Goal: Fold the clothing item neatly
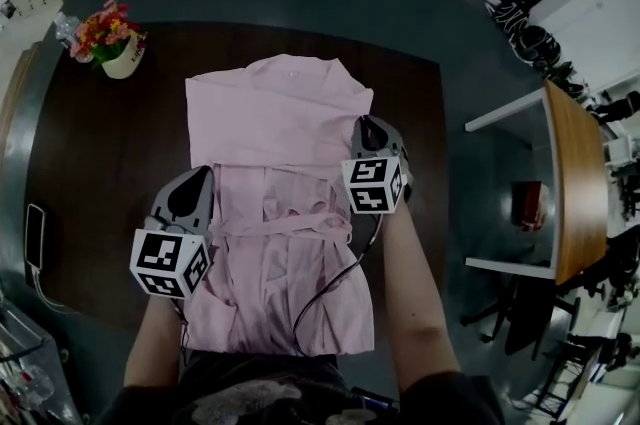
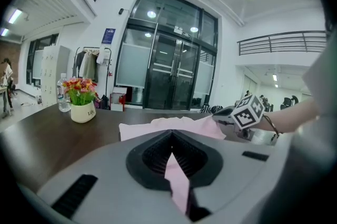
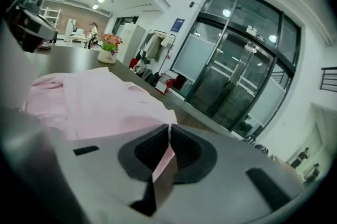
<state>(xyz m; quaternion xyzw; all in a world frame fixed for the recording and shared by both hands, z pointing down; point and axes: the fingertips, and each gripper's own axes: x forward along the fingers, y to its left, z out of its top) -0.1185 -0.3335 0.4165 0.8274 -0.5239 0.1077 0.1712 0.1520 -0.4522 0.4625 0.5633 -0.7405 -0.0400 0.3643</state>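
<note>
My left gripper [image 2: 171, 144] has its fingers closed on the shirt's [image 1: 285, 108] left edge, and my right gripper [image 3: 169, 136] pinches the right edge. The shirt lies flat from the bench's [image 1: 90, 153] near edge to its middle. Flowers [image 1: 108, 35] stand at the far left corner.

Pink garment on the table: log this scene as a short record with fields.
item: pink garment, spread on the dark table, lower part creased
left tongs: shut on the garment's left edge
right tongs: shut on its right edge
also present: flower pot, far left of table
</note>
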